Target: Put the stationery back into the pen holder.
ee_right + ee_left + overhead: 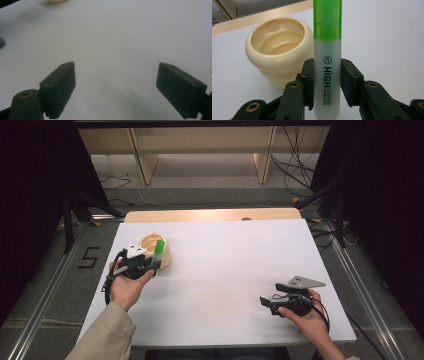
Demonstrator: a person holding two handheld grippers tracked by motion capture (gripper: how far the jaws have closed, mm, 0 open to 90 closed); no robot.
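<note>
Right claw [263, 303] low over the near right of the white worktop [225, 285], jaws spread wide, nothing between them. Farther off at the left, left claw [152, 265] pinching a green-capped highlighter [327, 62] by its pale barrel, held upright, cap upward. Just beyond and beside it, cream ribbed pot [278, 50] standing on the worktop, mouth open.

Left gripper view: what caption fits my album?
Black tongs clamp an upright green-capped highlighter pen beside a cream ribbed plastic pot.
</note>
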